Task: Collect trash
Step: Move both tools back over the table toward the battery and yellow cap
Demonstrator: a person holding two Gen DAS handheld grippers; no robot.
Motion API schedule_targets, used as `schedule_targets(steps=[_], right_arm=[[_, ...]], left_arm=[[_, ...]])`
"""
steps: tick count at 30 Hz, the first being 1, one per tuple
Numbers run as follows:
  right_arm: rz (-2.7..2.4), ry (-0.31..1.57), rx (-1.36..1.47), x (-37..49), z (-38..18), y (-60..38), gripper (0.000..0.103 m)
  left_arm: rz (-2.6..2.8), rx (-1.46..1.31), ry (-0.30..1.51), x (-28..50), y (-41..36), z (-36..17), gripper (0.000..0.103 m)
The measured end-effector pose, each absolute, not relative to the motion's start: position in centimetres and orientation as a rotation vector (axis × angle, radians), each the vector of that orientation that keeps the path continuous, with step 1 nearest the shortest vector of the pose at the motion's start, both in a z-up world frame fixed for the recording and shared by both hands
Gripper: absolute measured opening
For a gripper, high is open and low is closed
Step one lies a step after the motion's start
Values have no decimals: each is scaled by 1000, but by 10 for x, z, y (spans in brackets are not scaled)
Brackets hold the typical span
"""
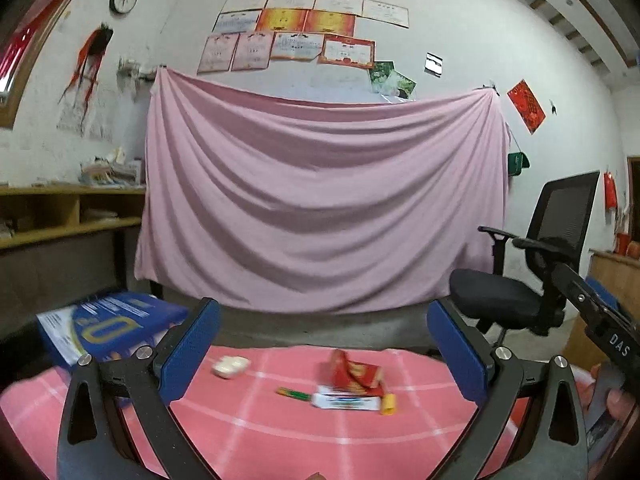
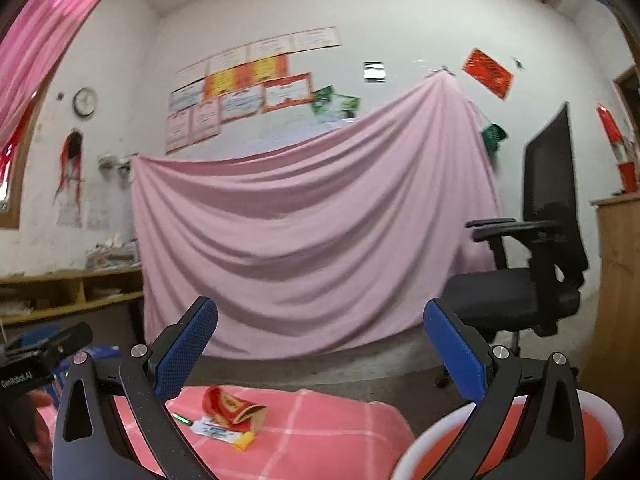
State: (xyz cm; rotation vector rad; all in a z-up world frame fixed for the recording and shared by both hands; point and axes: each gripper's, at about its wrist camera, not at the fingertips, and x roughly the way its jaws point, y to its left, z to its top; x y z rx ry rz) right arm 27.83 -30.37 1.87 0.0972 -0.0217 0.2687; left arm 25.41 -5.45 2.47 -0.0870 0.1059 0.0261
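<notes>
Trash lies on a pink checked tablecloth (image 1: pixel 280 432): a crumpled red wrapper (image 1: pixel 354 372), a white tube with a yellow cap (image 1: pixel 352 402), a small green and orange stick (image 1: pixel 294 393) and a white crumpled wad (image 1: pixel 229 366). My left gripper (image 1: pixel 324 352) is open and empty, hovering near the front of the pile. My right gripper (image 2: pixel 320 348) is open and empty, to the right; the wrapper (image 2: pixel 232 406) and the tube (image 2: pixel 224 434) show at its lower left. A white-rimmed red bin (image 2: pixel 432 432) sits under its right finger.
A blue box (image 1: pixel 108 326) lies at the table's left. A black office chair (image 1: pixel 532 264) stands to the right, past the table. A pink sheet (image 1: pixel 320 200) hangs on the back wall. Wooden shelves (image 1: pixel 60 216) are at the left, a wooden cabinet (image 2: pixel 620 280) at the right.
</notes>
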Motion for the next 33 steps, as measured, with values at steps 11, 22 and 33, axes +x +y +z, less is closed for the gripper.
schedule_targets(steps=[11, 22, 33], right_arm=[[319, 71, -26, 300, -3, -248, 103], [312, 247, -64, 332, -20, -232, 103], [321, 478, -82, 369, -43, -219, 100]], left_arm=[[61, -131, 194, 272, -17, -10, 101], [82, -162, 436, 324, 1, -25, 101], [55, -140, 572, 357, 2, -42, 100]])
